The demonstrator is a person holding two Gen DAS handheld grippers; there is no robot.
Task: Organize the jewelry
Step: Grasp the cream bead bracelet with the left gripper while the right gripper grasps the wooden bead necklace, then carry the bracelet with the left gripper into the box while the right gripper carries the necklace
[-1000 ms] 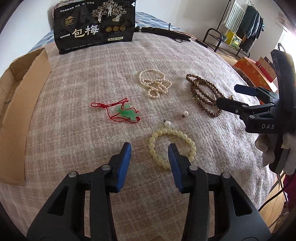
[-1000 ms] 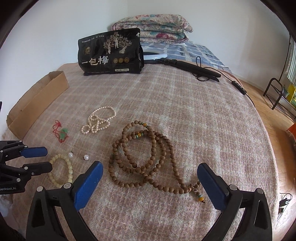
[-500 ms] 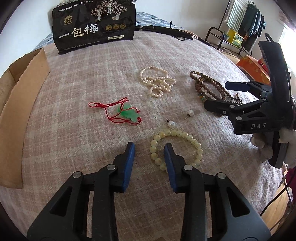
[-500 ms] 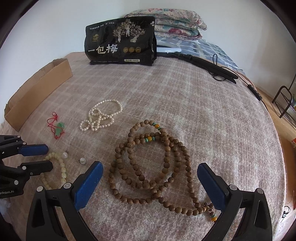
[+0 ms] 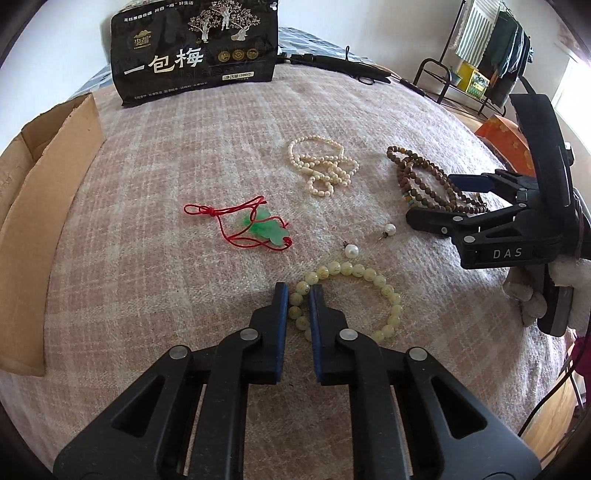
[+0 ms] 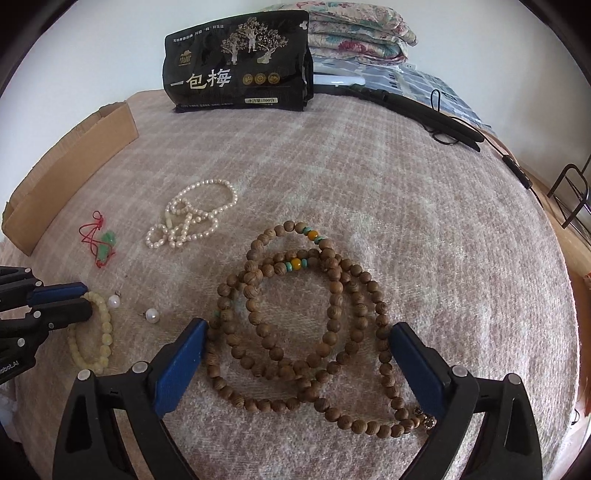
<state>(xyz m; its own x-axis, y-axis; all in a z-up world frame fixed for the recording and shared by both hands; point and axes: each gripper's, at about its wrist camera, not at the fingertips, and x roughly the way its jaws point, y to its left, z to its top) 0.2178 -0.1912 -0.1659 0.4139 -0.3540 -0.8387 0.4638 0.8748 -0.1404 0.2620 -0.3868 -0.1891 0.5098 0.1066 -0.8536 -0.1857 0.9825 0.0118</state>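
A pale yellow bead bracelet [image 5: 369,275] lies on the plaid blanket [image 5: 166,166]. My left gripper [image 5: 298,291] is shut on its left side; it also shows in the right wrist view [image 6: 83,297]. My right gripper [image 6: 297,328] is wide open, its fingers on either side of the coiled brown wooden bead necklace [image 6: 306,321]; it shows in the left wrist view [image 5: 430,199]. A white pearl necklace [image 5: 325,170], a green jade pendant on red cord [image 5: 258,227] and two loose pearl earrings [image 5: 351,252] lie between them.
A cardboard box [image 5: 40,206] stands at the blanket's left edge. A black snack bag [image 5: 195,51] stands at the back. A black hair straightener with cord [image 6: 424,112] lies at the back right. Folded quilts [image 6: 354,33] are stacked behind.
My left gripper moved forward and closed from open onto the yellow bracelet's left side. My right gripper moved forward and down around the wooden necklace, still open.
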